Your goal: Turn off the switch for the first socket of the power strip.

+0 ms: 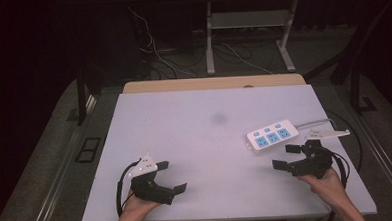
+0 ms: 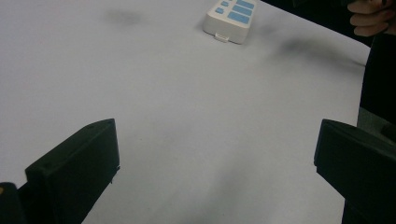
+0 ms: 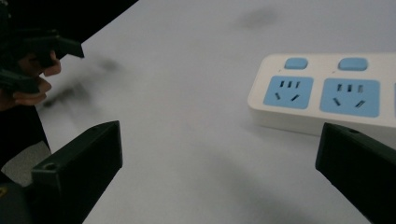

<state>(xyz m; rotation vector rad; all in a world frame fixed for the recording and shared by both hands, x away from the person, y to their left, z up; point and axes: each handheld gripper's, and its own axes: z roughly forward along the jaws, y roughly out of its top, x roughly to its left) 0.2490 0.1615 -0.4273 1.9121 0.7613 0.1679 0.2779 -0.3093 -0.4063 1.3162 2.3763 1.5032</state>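
The white power strip [image 1: 272,134], with 3 blue sockets, is laid flat on the table [image 1: 195,140], just ahead of the right claw [image 1: 289,156] and close to its far jaw, untouched. That claw is held wide, nothing between its jaws. The left claw [image 1: 171,176] is kept well apart from the strip at the near left, likewise spread wide and empty.

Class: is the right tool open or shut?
Open. The right tool has its jaws spread wide, nothing between them, beside the power strip.
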